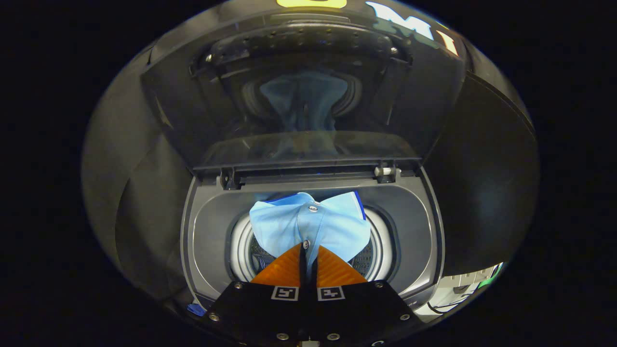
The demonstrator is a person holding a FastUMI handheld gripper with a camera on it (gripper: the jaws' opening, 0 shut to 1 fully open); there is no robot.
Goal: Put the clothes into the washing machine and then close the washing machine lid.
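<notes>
A light blue shirt (308, 224) with snap buttons and a dark blue edge hangs from my gripper (309, 246) over the round drum opening (381, 253) of a grey top-loading washing machine (414, 226). My orange fingers (284, 270) are shut on a fold of the shirt, with only a thin dark gap between them. The shirt spreads out just beyond the fingertips and covers much of the drum mouth. The machine's dark glass lid (308, 91) stands raised behind the opening, and the shirt is mirrored in it.
The lid's hinges (385, 171) sit at the back rim of the tub. Black cloth walls close in on both sides. A pale surface with cables (458, 289) lies to the right of the machine.
</notes>
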